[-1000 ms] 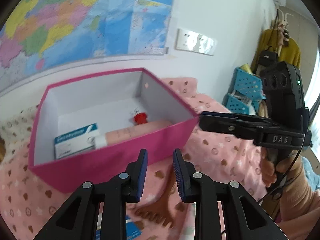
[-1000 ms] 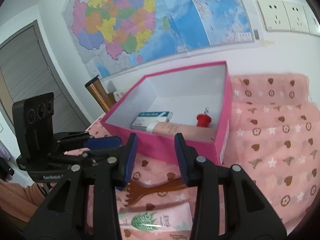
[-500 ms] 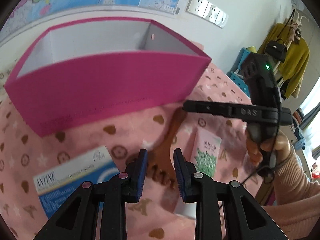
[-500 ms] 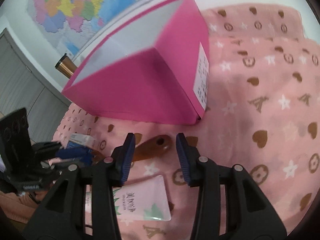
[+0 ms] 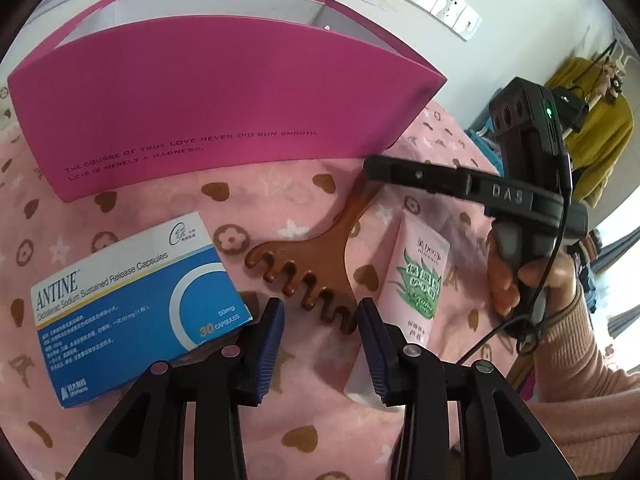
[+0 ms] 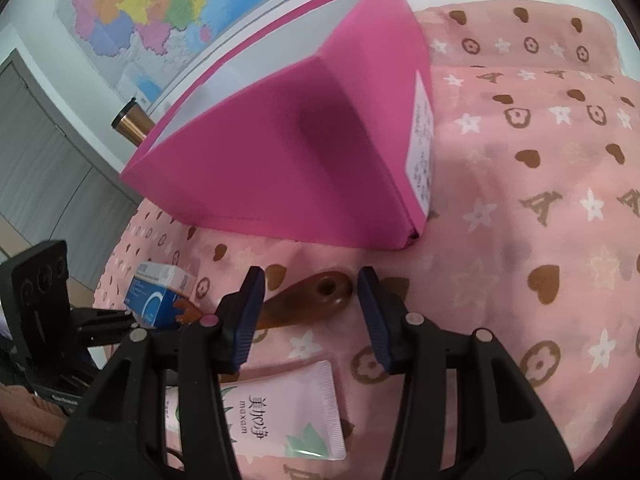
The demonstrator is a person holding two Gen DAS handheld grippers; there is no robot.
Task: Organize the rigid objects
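Both grippers dropped low; left gripper opening over comb teeth.

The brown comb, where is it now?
The brown comb lies on the pink cloth before the pink box, between medicine box and tube.

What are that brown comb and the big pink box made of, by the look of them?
Comb: glossy, amber-brown and slightly see-through at the handle, so probably plastic or resin, possibly horn. Box: matte pink outside, white inside, with thin straight walls, sharp folded corners and printed lettering, so most likely card.
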